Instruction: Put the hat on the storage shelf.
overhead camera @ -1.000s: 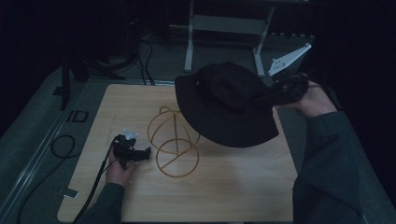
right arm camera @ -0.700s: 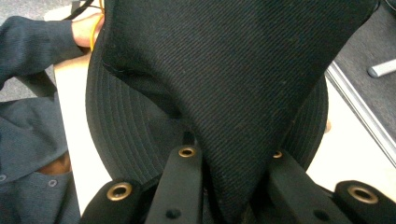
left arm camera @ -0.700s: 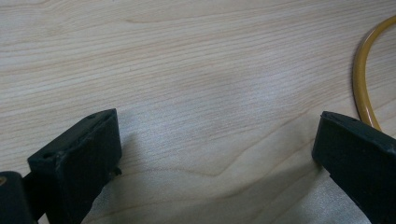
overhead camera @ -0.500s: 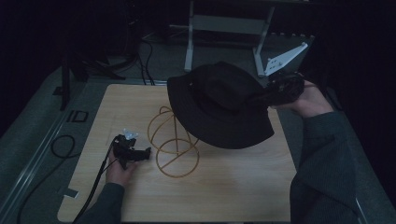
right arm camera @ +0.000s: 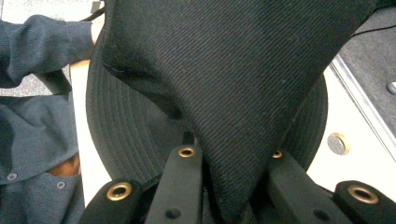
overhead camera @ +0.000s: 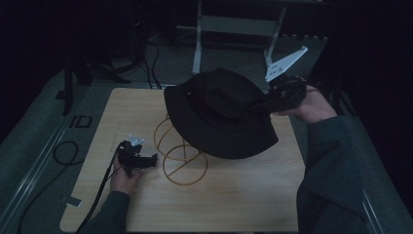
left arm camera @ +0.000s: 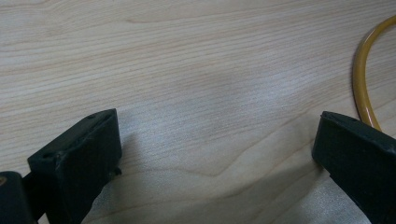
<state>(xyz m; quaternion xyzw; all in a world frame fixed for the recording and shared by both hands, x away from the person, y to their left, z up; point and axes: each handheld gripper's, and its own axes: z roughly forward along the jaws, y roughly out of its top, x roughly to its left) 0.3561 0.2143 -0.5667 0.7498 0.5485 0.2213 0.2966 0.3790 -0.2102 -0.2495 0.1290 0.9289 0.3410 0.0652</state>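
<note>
A black bucket hat (overhead camera: 219, 112) hangs tilted above a yellow wire spiral stand (overhead camera: 180, 152) at the middle of the wooden table (overhead camera: 234, 204). My right gripper (overhead camera: 271, 100) comes in from the right and is shut on the hat's crown. In the right gripper view the dark fabric (right arm camera: 224, 70) is pinched between the jaws of the right gripper (right arm camera: 231, 154). My left gripper (overhead camera: 152, 159) rests low on the table just left of the stand's base ring, open. In the left gripper view its jaws (left arm camera: 217, 140) stand wide apart over bare wood, with the yellow ring (left arm camera: 362, 79) at the right.
A black cable (overhead camera: 104, 180) trails from the left gripper off the table's left edge. A grey metal frame (overhead camera: 234, 27) stands on the floor behind the table. A person's dark sleeve (overhead camera: 331, 175) covers the table's right side.
The right gripper has carried the hat a little to the left, so it hangs further over the wire stand. The left gripper has stayed in place.
</note>
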